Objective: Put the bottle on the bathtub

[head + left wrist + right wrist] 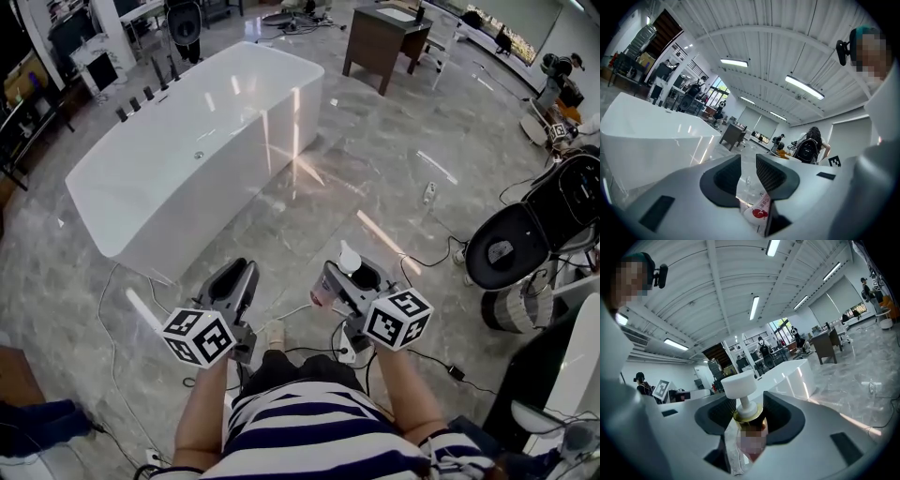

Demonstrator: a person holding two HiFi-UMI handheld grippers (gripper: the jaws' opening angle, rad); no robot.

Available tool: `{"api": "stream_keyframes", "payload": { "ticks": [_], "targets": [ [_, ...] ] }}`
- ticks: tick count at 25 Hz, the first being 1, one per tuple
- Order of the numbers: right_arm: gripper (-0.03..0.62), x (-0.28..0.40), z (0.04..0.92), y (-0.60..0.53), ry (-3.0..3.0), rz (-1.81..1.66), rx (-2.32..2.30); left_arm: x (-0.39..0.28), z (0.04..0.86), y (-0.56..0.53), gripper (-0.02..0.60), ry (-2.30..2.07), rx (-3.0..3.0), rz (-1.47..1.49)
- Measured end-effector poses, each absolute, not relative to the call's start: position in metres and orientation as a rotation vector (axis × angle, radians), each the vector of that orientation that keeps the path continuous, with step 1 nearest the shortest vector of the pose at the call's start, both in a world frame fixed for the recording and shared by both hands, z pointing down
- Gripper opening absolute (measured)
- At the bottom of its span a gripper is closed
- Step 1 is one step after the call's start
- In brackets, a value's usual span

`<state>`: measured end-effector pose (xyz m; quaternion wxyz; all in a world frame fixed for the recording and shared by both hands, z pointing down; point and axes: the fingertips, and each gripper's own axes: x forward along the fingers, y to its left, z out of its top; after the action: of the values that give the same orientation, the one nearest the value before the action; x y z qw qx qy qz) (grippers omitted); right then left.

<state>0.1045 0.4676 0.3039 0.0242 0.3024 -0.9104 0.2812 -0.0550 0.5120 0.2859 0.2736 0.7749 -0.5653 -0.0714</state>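
Observation:
The white bathtub [187,159] stands on the grey marble floor, ahead and to the left of both grippers. It shows at the left of the left gripper view [647,126] and beyond the jaws in the right gripper view [787,373]. My right gripper [352,274] is shut on the bottle [349,260], which has a white pump cap and a gold collar. The bottle [738,383] stands upright between the right gripper's [746,412] dark pads. My left gripper [238,274] is held beside it, its jaws [747,161] a narrow gap apart. A crumpled white wrapper with red print [757,208] sits low at their base.
A dark wooden vanity [380,42] stands beyond the tub at the back. Black round fixtures [530,234] crowd the right side. Cables [427,262] and a plug strip [428,193] lie on the floor. A person with a backpack [813,145] stands far off.

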Motion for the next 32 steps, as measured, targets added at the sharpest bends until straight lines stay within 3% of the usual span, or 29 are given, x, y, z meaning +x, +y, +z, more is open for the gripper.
{"api": "stream_keyframes", "payload": {
  "ticks": [18, 28, 32],
  "targets": [
    [0.196, 0.031, 0.303, 0.357, -2.808, 0.9, 1.129, -0.148, 0.305, 0.411, 0.112, -1.421, 2.109, -0.133],
    [0.195, 0.034, 0.309, 0.31, -2.749, 0.888, 1.202, -0.156, 0.312, 0.368, 0.109, -1.393, 2.11, -0.128],
    [0.195, 0.035, 0.31, 0.284, -2.754, 0.884, 1.209, -0.156, 0.316, 0.343, 0.058, -1.409, 2.101, -0.103]
  ]
}}
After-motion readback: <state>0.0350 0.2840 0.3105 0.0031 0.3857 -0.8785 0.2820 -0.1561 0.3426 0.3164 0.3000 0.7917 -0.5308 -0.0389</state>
